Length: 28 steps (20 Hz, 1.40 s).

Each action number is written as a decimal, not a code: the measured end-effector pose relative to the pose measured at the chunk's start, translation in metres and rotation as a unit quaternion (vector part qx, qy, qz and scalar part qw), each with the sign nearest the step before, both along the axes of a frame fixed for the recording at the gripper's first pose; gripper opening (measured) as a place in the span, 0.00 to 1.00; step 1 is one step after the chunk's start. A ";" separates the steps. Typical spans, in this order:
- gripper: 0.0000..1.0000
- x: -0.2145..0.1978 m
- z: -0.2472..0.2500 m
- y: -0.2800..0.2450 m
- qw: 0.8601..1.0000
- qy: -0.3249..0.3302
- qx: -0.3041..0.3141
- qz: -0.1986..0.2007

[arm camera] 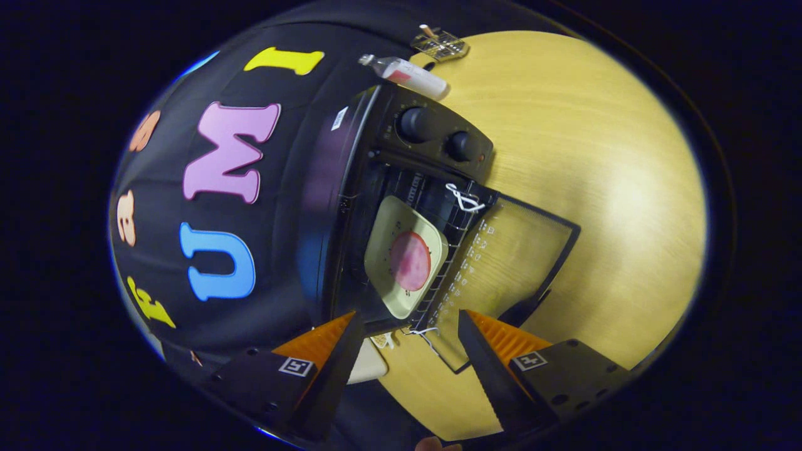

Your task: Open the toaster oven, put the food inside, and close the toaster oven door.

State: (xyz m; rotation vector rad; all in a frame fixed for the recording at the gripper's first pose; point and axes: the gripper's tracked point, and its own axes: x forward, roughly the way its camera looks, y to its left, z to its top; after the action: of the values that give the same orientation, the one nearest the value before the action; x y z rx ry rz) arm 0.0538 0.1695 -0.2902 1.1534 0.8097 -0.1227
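Two ridged fingers of the gripper stand wide apart, holding nothing. Just beyond them the boxy toaster oven has its glass door dropped flat on the wooden table; inside, a round pink slice lies on a square plate.

A toaster oven sat on the desk against the booth wall, its door lying open and flat over the desk. Inside, a plate rested on the rack, with a slice of food on the plate. A bottle lay beyond the oven's knob end, near the desk's far edge. The gripper hung just before the oven's opening, jaws spread apart with nothing between them.
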 end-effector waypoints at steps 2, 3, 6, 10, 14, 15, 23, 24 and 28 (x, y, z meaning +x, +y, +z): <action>0.98 -0.008 -0.007 -0.011 0.998 -0.019 -0.047 0.030; 0.99 -0.012 -0.010 -0.017 0.996 -0.026 -0.072 0.044; 0.99 -0.029 -0.032 -0.037 0.985 -0.023 -0.150 0.081; 0.99 -0.049 -0.051 -0.048 0.951 -0.030 -0.262 0.161; 0.99 -0.065 -0.059 -0.037 0.899 -0.051 -0.356 0.251; 0.99 -0.068 -0.063 -0.034 0.886 -0.050 -0.375 0.268; 0.99 -0.087 -0.104 0.009 0.838 -0.017 -0.412 0.357; 0.99 -0.088 -0.110 0.012 0.836 -0.010 -0.412 0.363; 1.00 -0.088 -0.123 0.017 0.837 0.014 -0.411 0.361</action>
State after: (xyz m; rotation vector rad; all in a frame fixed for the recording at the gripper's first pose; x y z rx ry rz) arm -0.0343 0.1862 -0.4128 -0.0088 1.0244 0.1405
